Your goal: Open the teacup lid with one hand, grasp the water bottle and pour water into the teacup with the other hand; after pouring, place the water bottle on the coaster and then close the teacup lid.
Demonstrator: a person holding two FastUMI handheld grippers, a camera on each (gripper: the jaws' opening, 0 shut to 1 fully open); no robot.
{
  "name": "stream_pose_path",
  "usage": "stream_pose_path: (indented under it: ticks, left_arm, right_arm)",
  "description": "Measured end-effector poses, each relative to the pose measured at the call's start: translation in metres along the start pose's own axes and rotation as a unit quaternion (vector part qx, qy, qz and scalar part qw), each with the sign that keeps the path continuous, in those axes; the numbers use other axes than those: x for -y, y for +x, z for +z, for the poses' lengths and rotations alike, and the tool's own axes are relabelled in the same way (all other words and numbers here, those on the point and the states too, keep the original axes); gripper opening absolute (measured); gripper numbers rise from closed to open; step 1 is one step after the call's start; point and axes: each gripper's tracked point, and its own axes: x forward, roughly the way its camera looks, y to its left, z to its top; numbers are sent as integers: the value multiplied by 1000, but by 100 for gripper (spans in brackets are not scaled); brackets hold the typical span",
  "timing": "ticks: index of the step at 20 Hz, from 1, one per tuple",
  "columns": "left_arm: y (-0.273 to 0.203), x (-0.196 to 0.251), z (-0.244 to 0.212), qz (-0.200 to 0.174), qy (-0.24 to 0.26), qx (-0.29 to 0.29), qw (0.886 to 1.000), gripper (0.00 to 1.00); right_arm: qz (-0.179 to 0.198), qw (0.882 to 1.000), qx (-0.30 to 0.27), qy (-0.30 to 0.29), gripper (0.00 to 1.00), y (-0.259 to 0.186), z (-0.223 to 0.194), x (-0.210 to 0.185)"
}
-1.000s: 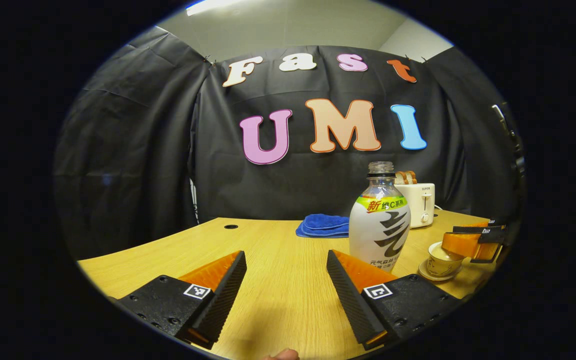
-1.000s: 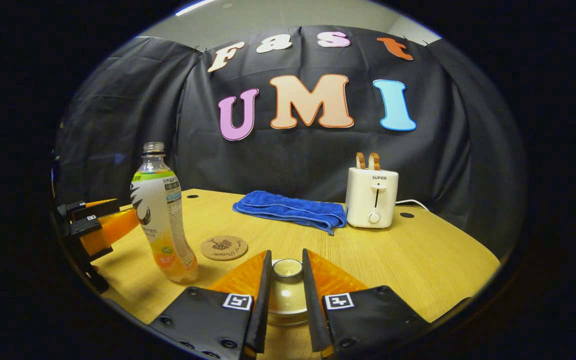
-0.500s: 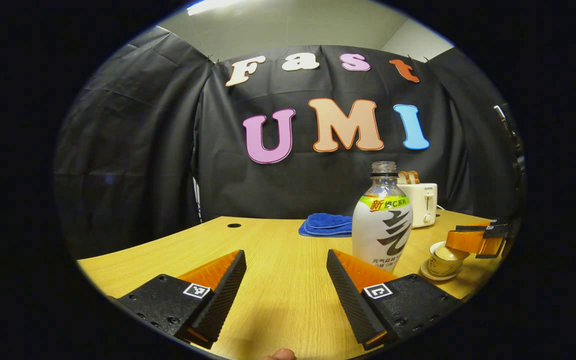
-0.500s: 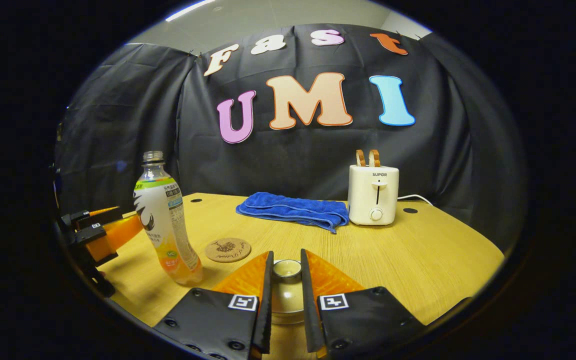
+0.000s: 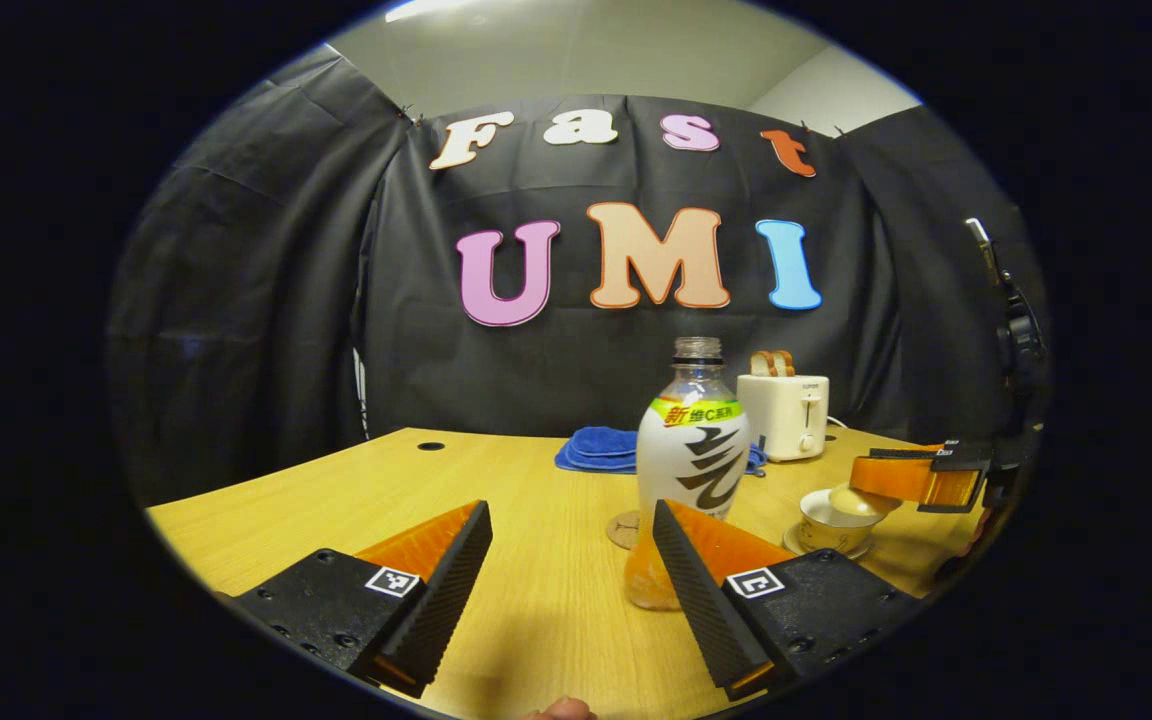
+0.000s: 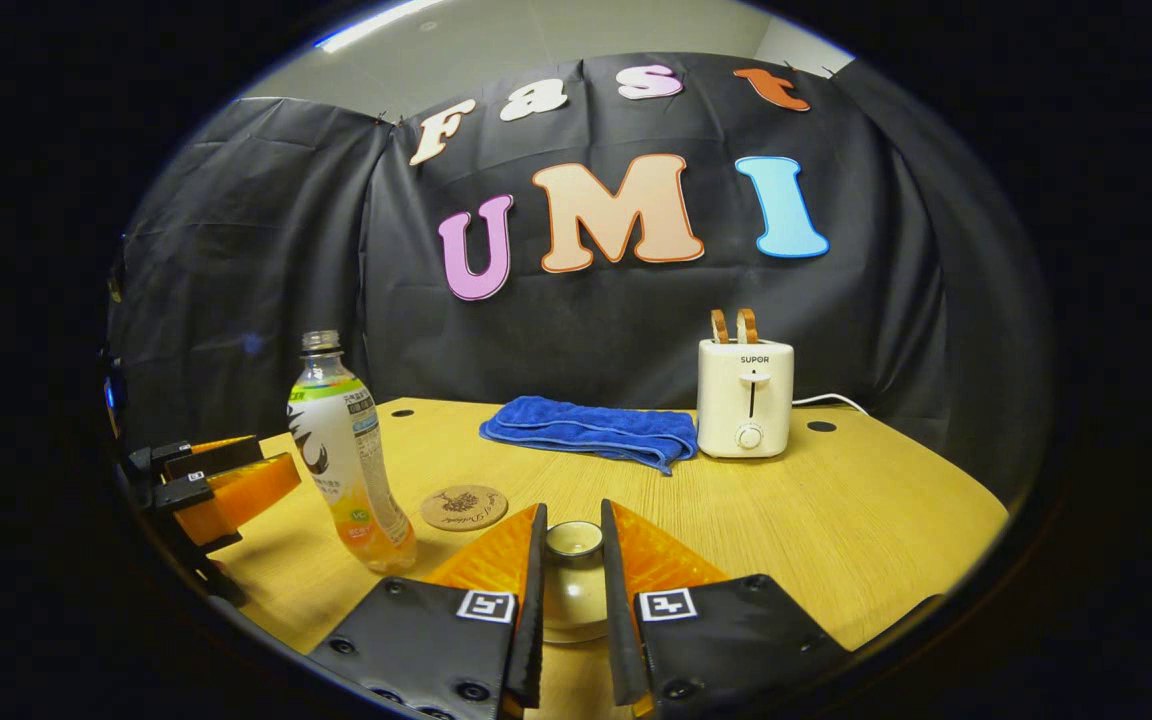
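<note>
The water bottle (image 5: 691, 465) stands upright and uncapped on the table, just beyond my open left gripper (image 5: 569, 515) and a little right of its gap. To its right sits the teacup (image 5: 821, 512) on a saucer. My right gripper (image 5: 896, 478) holds the cream lid (image 5: 858, 497) just above the cup's right rim. In the right gripper view, my right gripper (image 6: 573, 522) is shut on the lid's knob (image 6: 574, 540). Farther left there I see the bottle (image 6: 351, 455), the round cork coaster (image 6: 463, 507) and the left gripper (image 6: 231, 478).
A folded blue towel (image 6: 591, 432) and a white toaster (image 6: 746, 395) with toast in its slots stand at the back of the wooden table (image 6: 836, 510). The coaster (image 5: 624, 528) lies just behind the bottle. Black cloth walls close in the booth.
My left gripper has swung toward the bottle, which now stands nearer the gap's right side. The right gripper has raised the lid slightly off the teacup.
</note>
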Motion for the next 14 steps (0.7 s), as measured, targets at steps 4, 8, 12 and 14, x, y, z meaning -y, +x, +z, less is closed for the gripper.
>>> stream_pose_path:
  ticks: [4, 8, 12, 14]
  left_arm:
    - [-3, 21, -2, -31, -3, -8, 999, 94]
    - [1, 40, -6, -55, -6, -14, 998, 95]
    - [12, 58, -14, -72, -11, -28, 997, 95]
    - [19, 59, -15, -68, 0, -31, 997, 95]
  right_arm:
    - [3, 1000, 6, 8, 30, -7, 9, 5]
    - [4, 1000, 9, 20, 31, -16, 14, 11]
    - [-4, 1000, 19, 21, 30, -25, 21, 23]
    - [-10, 999, 24, 19, 29, -31, 24, 29]
